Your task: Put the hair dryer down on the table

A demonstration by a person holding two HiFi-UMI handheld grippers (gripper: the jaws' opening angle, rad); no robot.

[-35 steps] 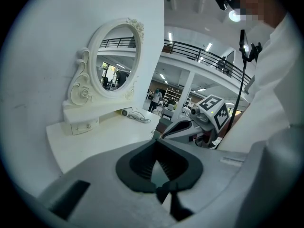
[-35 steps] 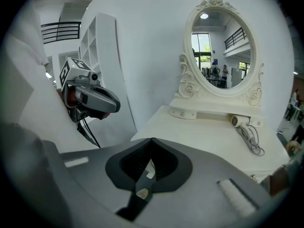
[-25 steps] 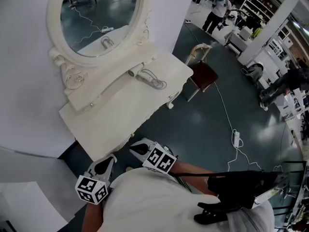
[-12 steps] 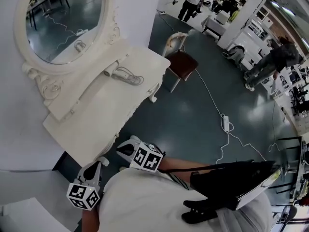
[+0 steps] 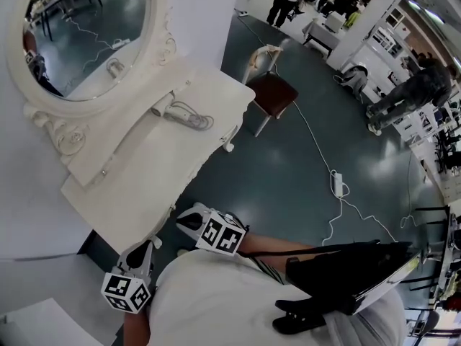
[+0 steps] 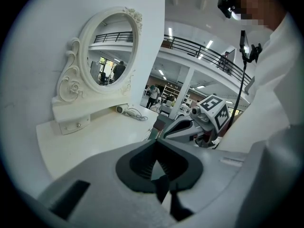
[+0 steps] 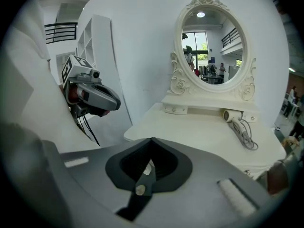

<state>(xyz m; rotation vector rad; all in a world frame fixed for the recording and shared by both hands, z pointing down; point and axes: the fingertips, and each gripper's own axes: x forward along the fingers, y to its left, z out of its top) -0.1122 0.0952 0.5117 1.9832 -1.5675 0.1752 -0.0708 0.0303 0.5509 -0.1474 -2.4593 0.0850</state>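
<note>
While the head view takes in the whole white dressing table [image 5: 144, 171] from above, with the hair dryer [image 5: 164, 108] lying near its back edge in the upper left of the frame, it does not show how the jaws stand. From up there the left gripper [image 5: 151, 244] and the right gripper [image 5: 181, 220] sit at the lower left, close against the person's white shirt. They are just off the table's near edge and well apart from the dryer. Only this view shows the brown-seated chair [image 5: 271, 90] beside the table's right end, and a power strip [image 5: 336, 184] on the dark floor at centre right.

The left gripper view settles the state of the left gripper [image 6: 156, 145]: its jaws are pressed together with nothing between them. Centre left in that frame the hair dryer [image 6: 120, 109] appears small on the tabletop below the oval mirror [image 6: 110, 51], its cord [image 6: 138, 116] bunched just beside it. The right gripper [image 6: 166, 134] shows at centre right.

The right gripper view shows the same for the right gripper [image 7: 152, 144]: jaws closed on each other and empty. Here the hair dryer [image 7: 232, 116] lies right of centre under the mirror [image 7: 211, 46], and the cord [image 7: 247, 137] runs toward the lower right. The left gripper [image 7: 116, 102] shows at the upper left.
</note>
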